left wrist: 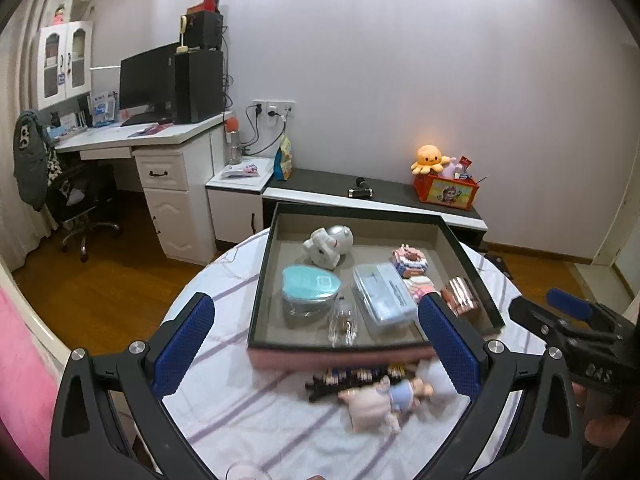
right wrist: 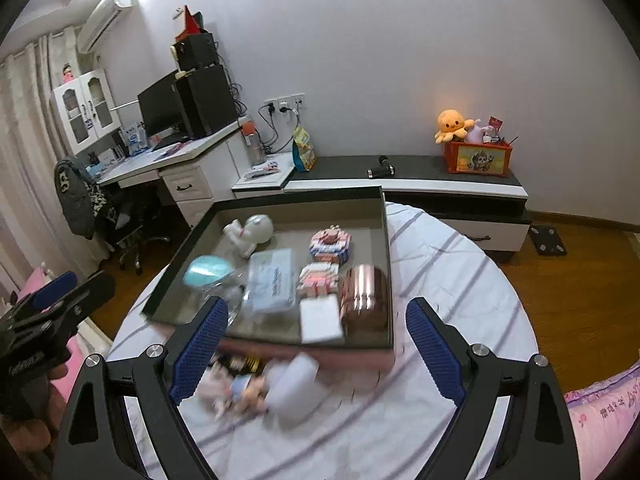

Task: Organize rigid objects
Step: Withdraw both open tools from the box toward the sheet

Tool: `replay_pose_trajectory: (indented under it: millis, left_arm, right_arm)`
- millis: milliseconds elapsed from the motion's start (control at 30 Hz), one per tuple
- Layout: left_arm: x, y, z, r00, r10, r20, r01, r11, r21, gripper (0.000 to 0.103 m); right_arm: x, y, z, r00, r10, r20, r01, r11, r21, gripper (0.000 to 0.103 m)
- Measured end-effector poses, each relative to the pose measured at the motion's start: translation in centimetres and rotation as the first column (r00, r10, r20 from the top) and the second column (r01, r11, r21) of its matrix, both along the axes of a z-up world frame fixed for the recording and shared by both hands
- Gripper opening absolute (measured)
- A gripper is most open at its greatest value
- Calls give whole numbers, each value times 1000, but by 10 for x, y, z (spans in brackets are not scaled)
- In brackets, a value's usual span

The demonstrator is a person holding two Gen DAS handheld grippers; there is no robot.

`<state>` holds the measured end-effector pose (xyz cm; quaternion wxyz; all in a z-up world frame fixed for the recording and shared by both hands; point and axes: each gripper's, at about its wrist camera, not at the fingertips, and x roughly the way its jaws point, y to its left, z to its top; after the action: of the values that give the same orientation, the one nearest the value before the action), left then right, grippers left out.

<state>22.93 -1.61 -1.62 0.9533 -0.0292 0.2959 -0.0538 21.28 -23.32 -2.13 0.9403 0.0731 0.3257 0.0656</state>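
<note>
A dark-rimmed tray (left wrist: pixel 360 209) (right wrist: pixel 300 197) with pink outer sides stands on the striped round table (left wrist: pixel 224 400). It holds a white astronaut figure (left wrist: pixel 328 246), a teal heart-shaped case (left wrist: pixel 310 286), a clear plastic box (left wrist: pixel 382 294), a small glass bottle (left wrist: pixel 343 320), two block figures (right wrist: pixel 330 244), a copper tin (right wrist: pixel 364 300) and a white box (right wrist: pixel 322 318). In front of the tray lie a doll (left wrist: pixel 384 398) and a black comb-like piece (left wrist: pixel 356 378), both blurred. My left gripper (left wrist: pixel 318 344) and right gripper (right wrist: pixel 318 352) hover open before the tray's near edge, with nothing held.
Behind the table runs a low cabinet (left wrist: pixel 360 196) with an orange crate and octopus plush (left wrist: pixel 430 158). A desk with monitor (left wrist: pixel 148 80) and an office chair stand at left. Pink bedding borders the table. A glass rim (left wrist: pixel 244 472) shows at the bottom edge.
</note>
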Motion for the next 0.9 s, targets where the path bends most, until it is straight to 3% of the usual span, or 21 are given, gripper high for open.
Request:
replay_pose_trajectory:
  millis: [400, 900]
  left_arm:
    - [-66, 7, -6, 1000, 24, -6, -24, 1000, -8, 103]
    - [-105, 12, -24, 999, 29, -44, -31, 999, -32, 103]
  right_arm:
    - [-79, -6, 2, 997, -52, 64, 54, 998, -19, 92]
    - [-106, 13, 1, 998, -1, 67, 5, 998, -55, 92]
